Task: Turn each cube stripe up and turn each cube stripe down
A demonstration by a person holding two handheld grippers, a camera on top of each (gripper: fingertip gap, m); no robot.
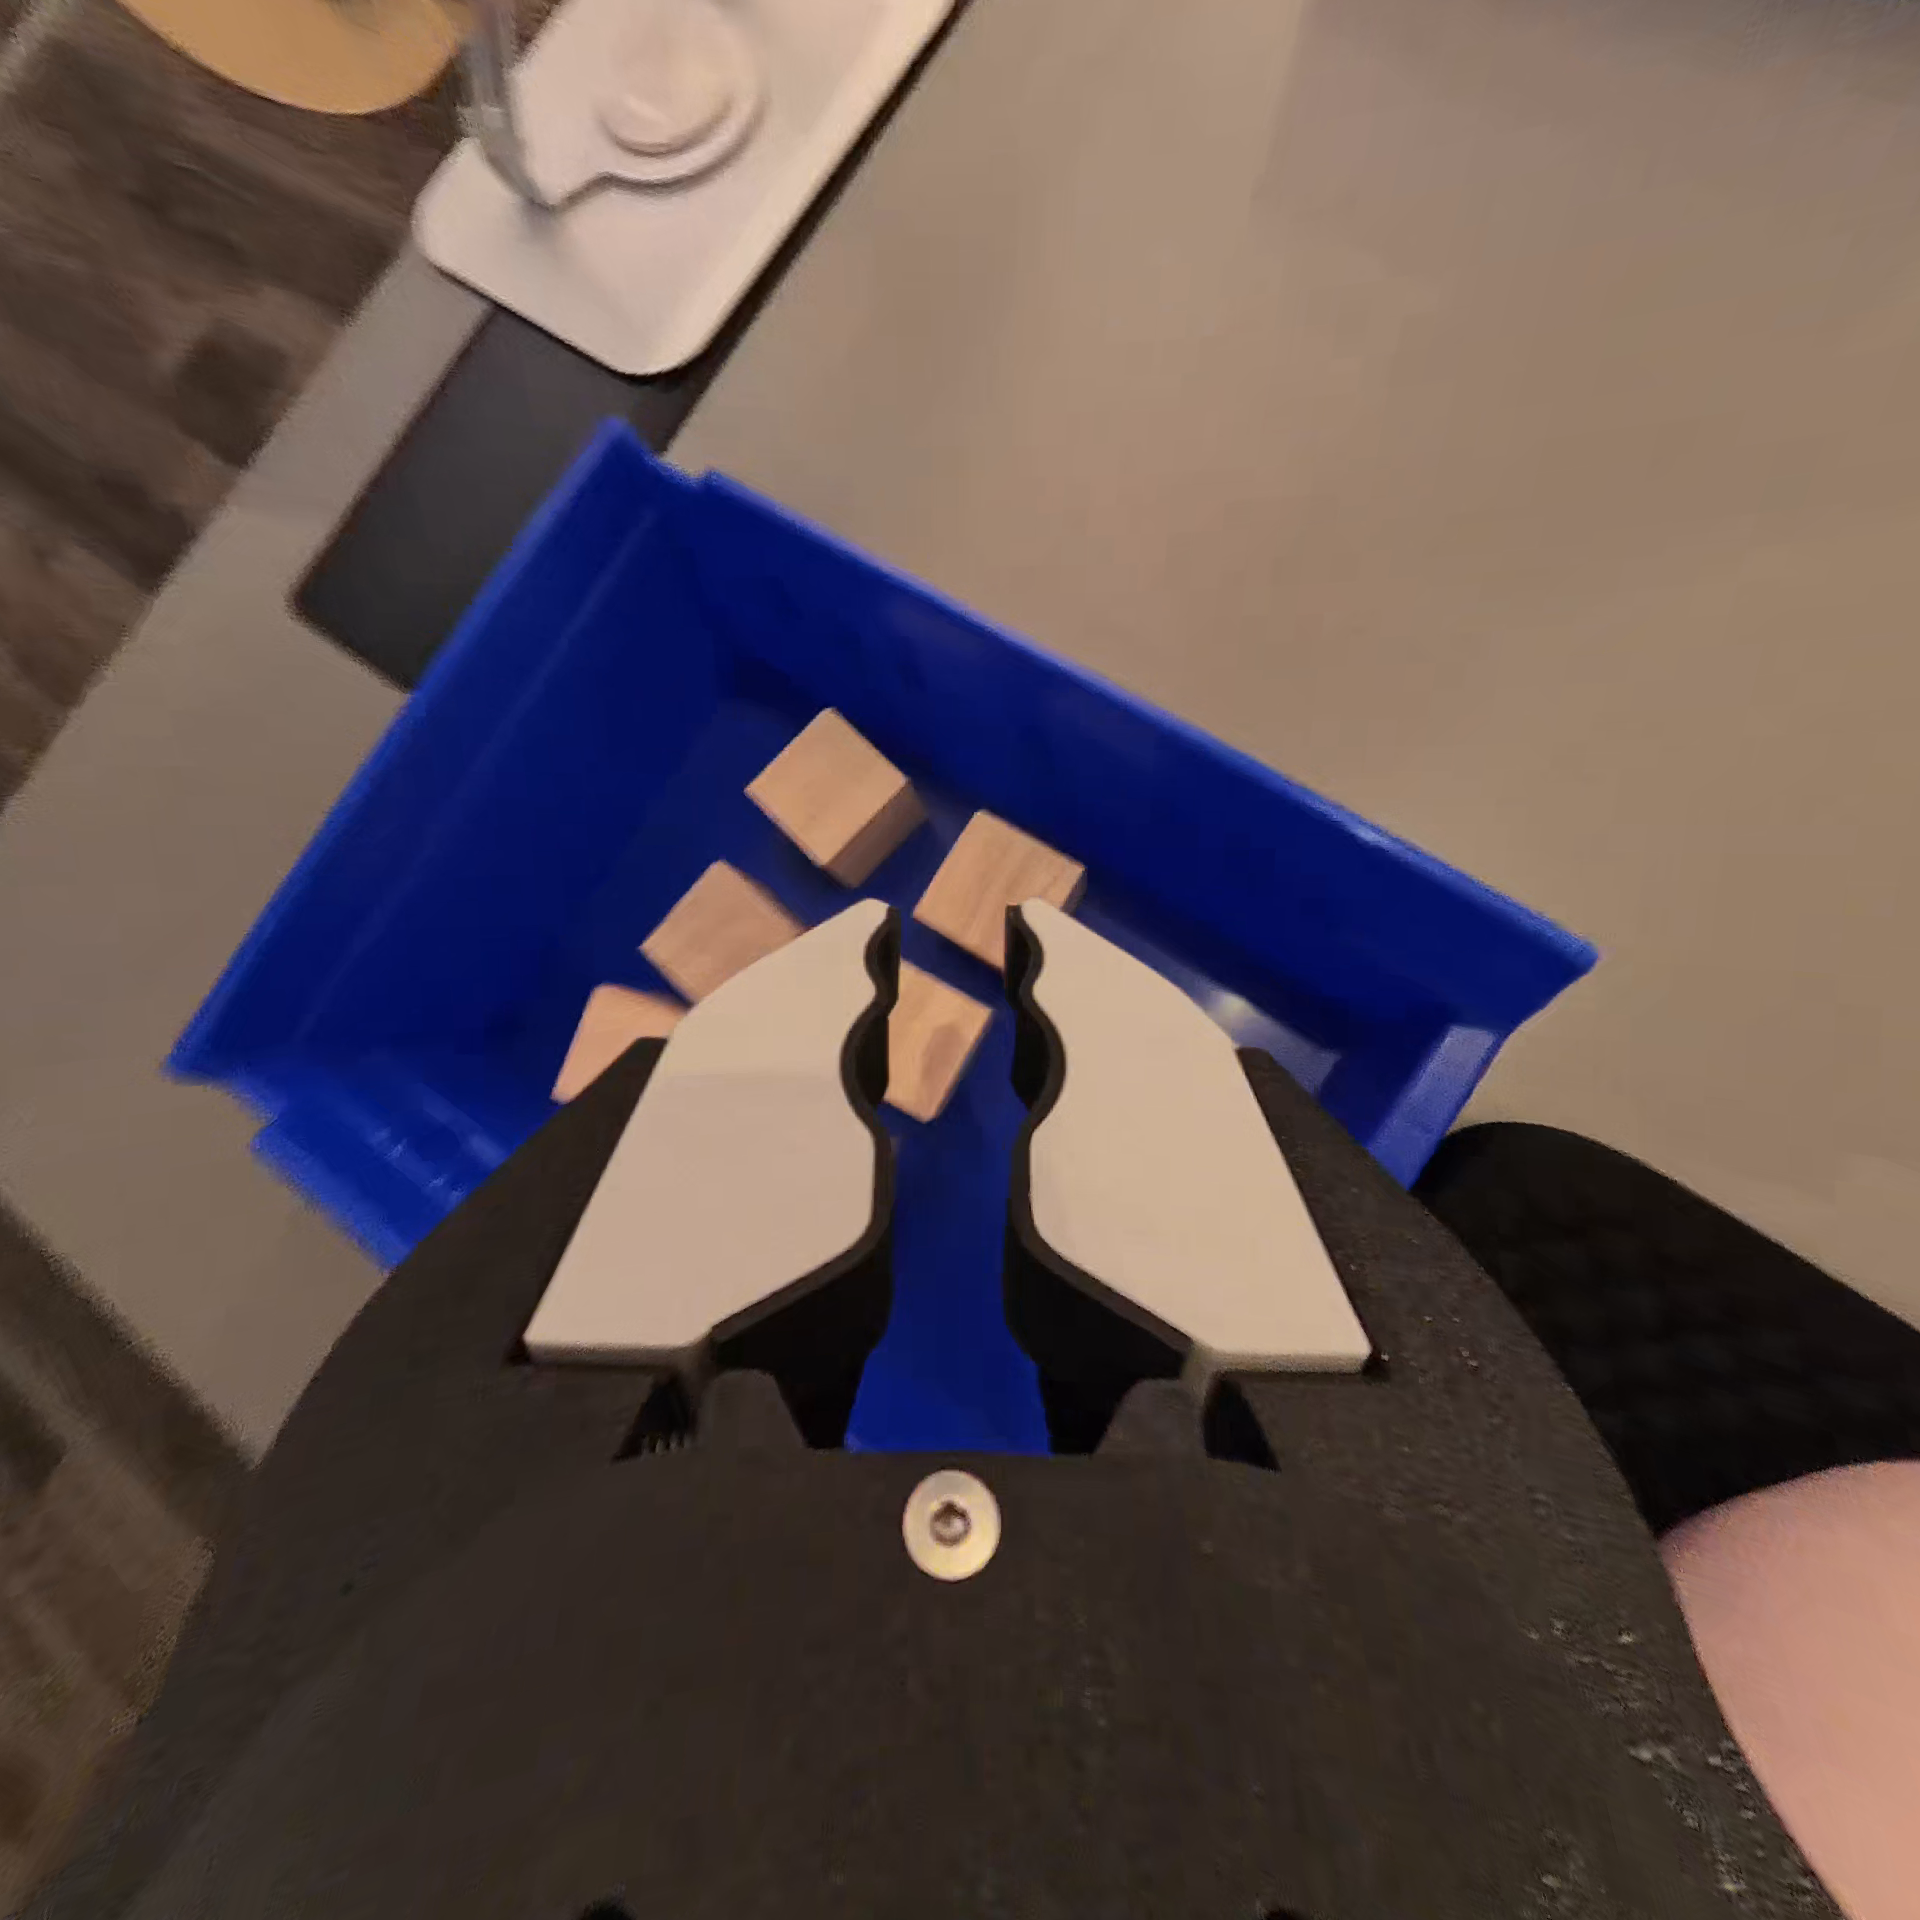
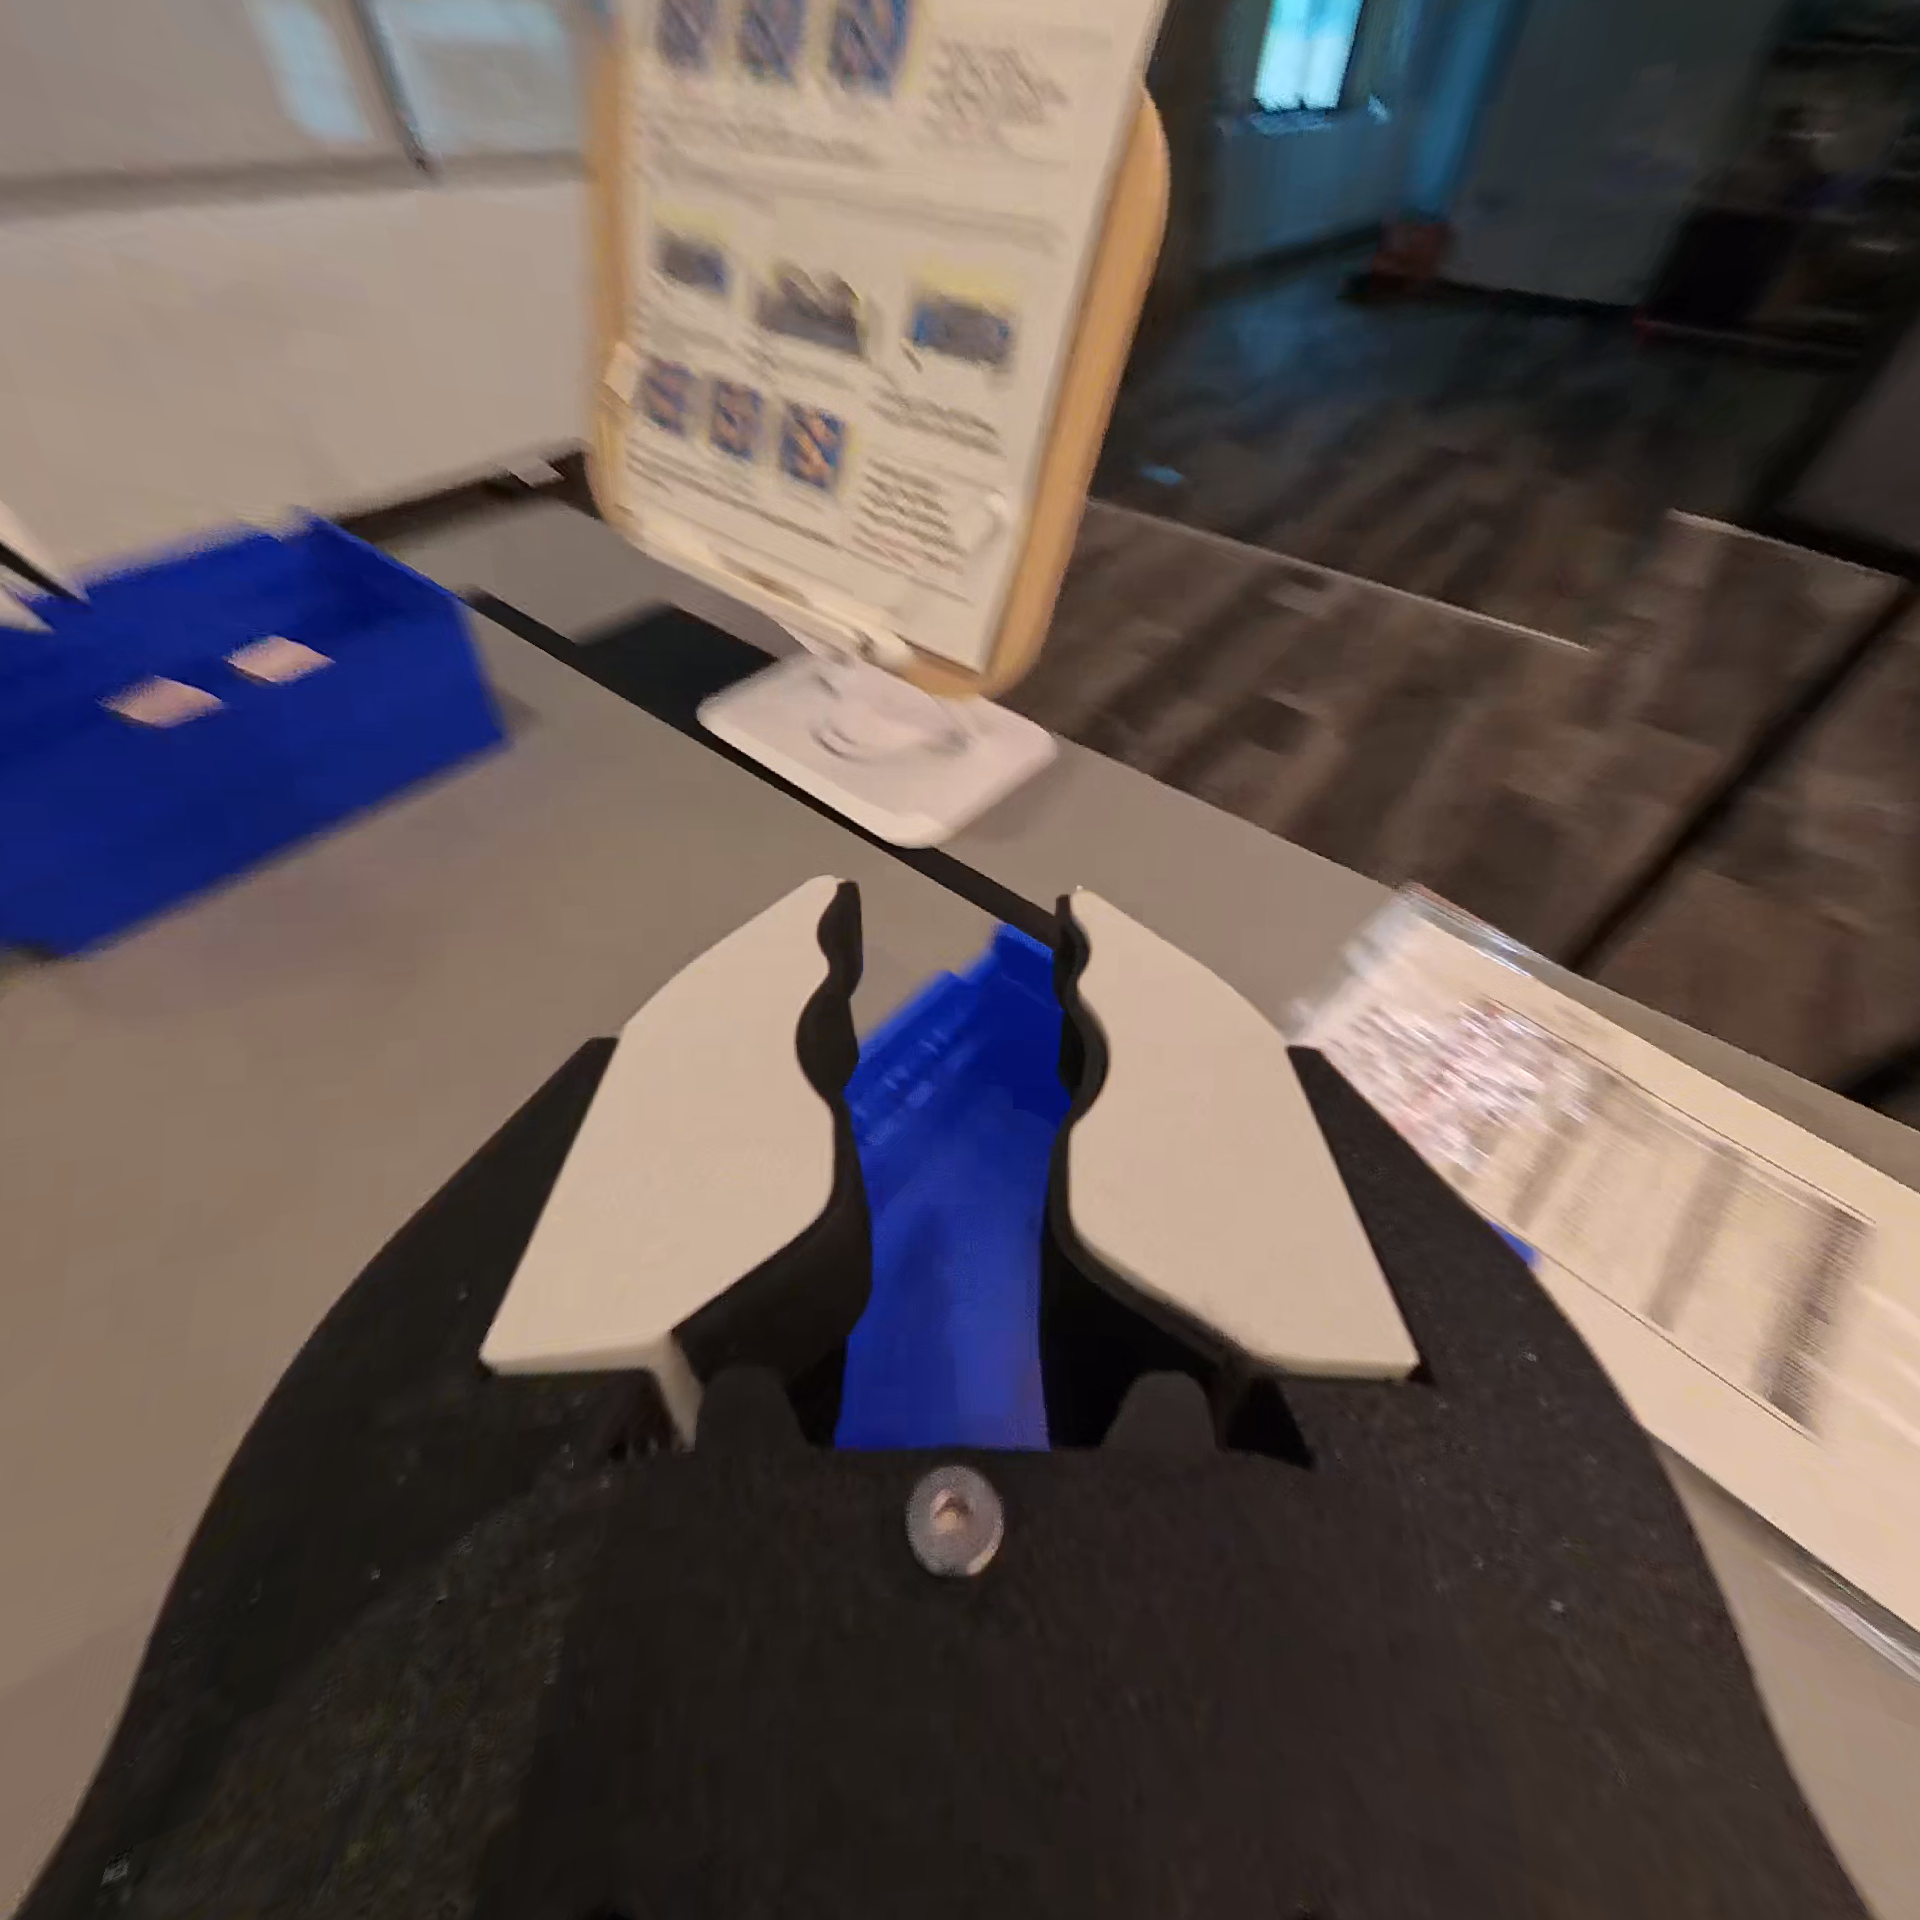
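In the left wrist view a blue bin [image 1: 540, 831] on the grey table holds several plain wooden cubes; one [image 1: 836, 795] lies farthest, one [image 1: 992, 883] sits to its right, another [image 1: 935, 1049] shows between my fingers. No stripe is visible on them. My left gripper [image 1: 951, 914] is open and empty, hovering over the bin above the cubes. In the right wrist view my right gripper [image 2: 956, 899] is open and empty above a second blue bin [image 2: 945, 1143], mostly hidden by the fingers. The first bin [image 2: 239, 748] with two cubes [image 2: 275, 660] shows at far left.
A white stand [image 2: 894, 769] holds an instruction board [image 2: 852, 312] at the table's far edge; its base also shows in the left wrist view [image 1: 634, 197]. A printed sheet [image 2: 1621, 1174] lies to the right. A black strip [image 1: 436, 540] lies behind the bin. A person's sleeve [image 1: 1683, 1299] is at the right.
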